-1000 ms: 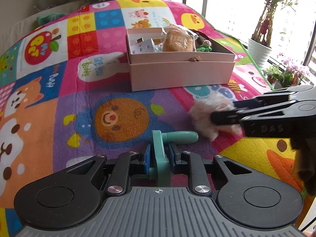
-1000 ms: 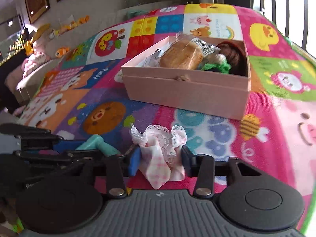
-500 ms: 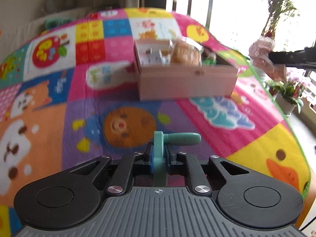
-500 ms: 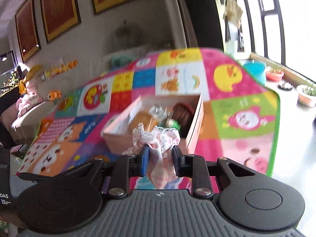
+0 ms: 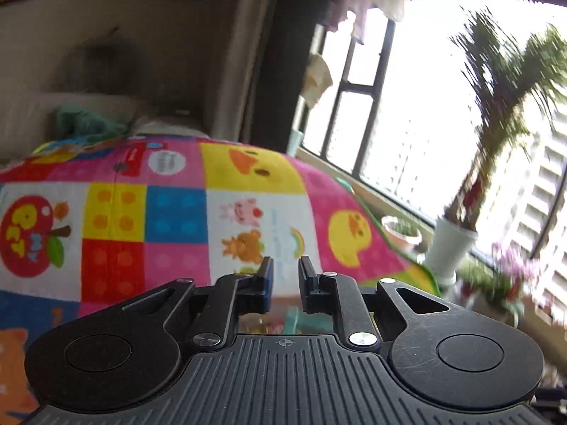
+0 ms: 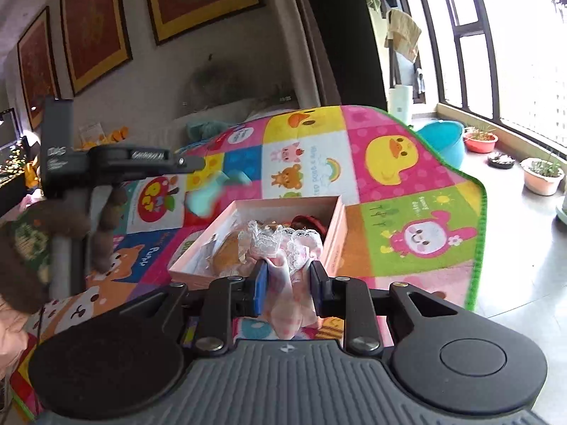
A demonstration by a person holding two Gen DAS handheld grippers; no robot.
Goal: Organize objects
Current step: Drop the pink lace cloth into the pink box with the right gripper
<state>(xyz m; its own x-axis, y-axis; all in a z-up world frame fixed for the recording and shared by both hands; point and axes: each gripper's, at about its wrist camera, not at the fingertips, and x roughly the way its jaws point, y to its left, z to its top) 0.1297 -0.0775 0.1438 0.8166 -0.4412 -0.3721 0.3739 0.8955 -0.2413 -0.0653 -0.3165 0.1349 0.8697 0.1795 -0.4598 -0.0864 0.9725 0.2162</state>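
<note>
Nearest in the right wrist view, the right gripper had its jaws closed on a frilly pink checked cloth. The blue pads pinched the bunched middle, the lace edge stood up above them and the tail hung below. It looked very light, soft and limp. It would likely fold and drape rather than keep a shape, and the lace could snag on a box edge. The bunched middle was probably the best place to hold it, since a grip on the lace alone might slip or tear.

Just beyond and below the cloth sat the open pink box on the patchwork play mat. It already held a wrapped bread-like packet on its left and a dark reddish item at its far end. The cloth hung over the box's near end, so letting go there would probably drop it inside.

The left gripper had its jaws parted by a narrow gap with nothing between the pads. In the right wrist view it reached in from the left above the box. A blurred teal object showed just under its tips, and it was not clear whether the two touched.

Farther off, at the right, potted plants stood along the window.
</note>
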